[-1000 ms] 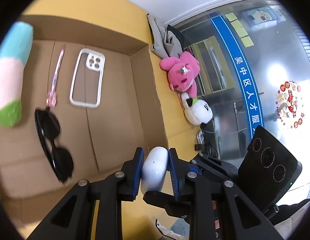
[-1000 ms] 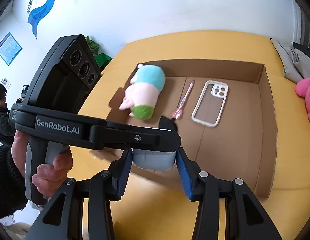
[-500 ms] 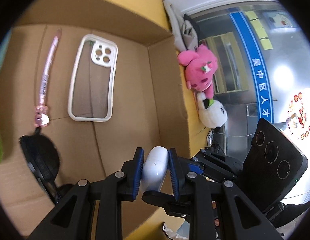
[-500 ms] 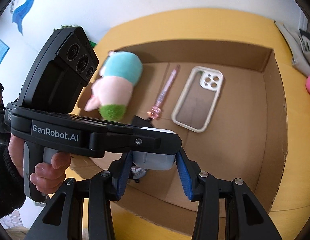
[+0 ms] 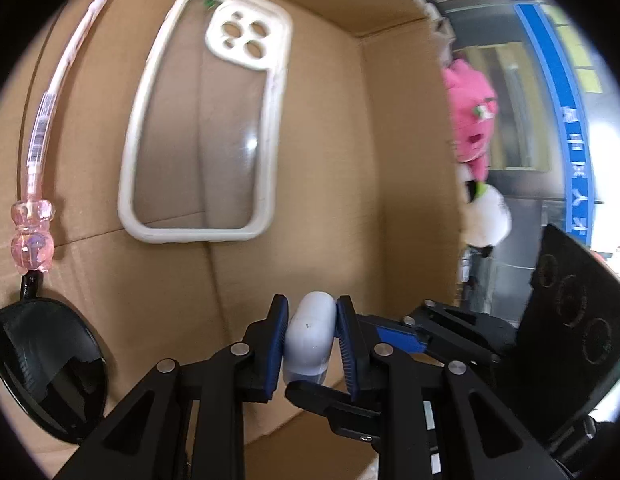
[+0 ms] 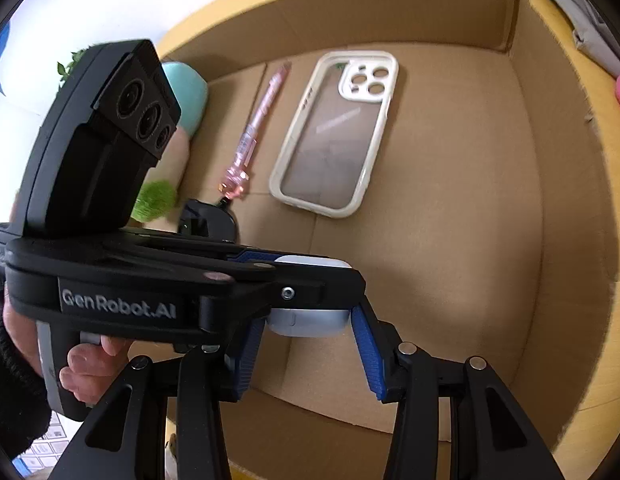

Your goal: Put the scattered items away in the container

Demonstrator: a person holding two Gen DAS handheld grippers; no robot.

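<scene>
Between the blue pads of the left tool [image 5: 311, 344] sits a small rounded white plastic earbud case [image 5: 310, 338]; both pads press its sides, so this tool is closed on it, low over the floor of the open brown cardboard box [image 5: 389, 160]. From the right wrist view the same case [image 6: 306, 322] shows between the fingers of the right tool [image 6: 306, 354], but those blue pads stand a little apart from its ends, so the right tool is open around it and does not grip.

Ahead of the left tool, flat on the box floor, lies a clear phone case with a cream-white rim [image 5: 208, 128]. To the left of it lies a thin pink transparent pen with a small bear figure at its end [image 5: 38, 160]. Nearer and to the left of the tool is a pair of black sunglasses [image 5: 46, 364]. Beyond the box wall on the right, on the yellow desk [image 6: 589, 80], stand a pink plush toy [image 5: 469, 116] and a white plush toy [image 5: 487, 220].
</scene>
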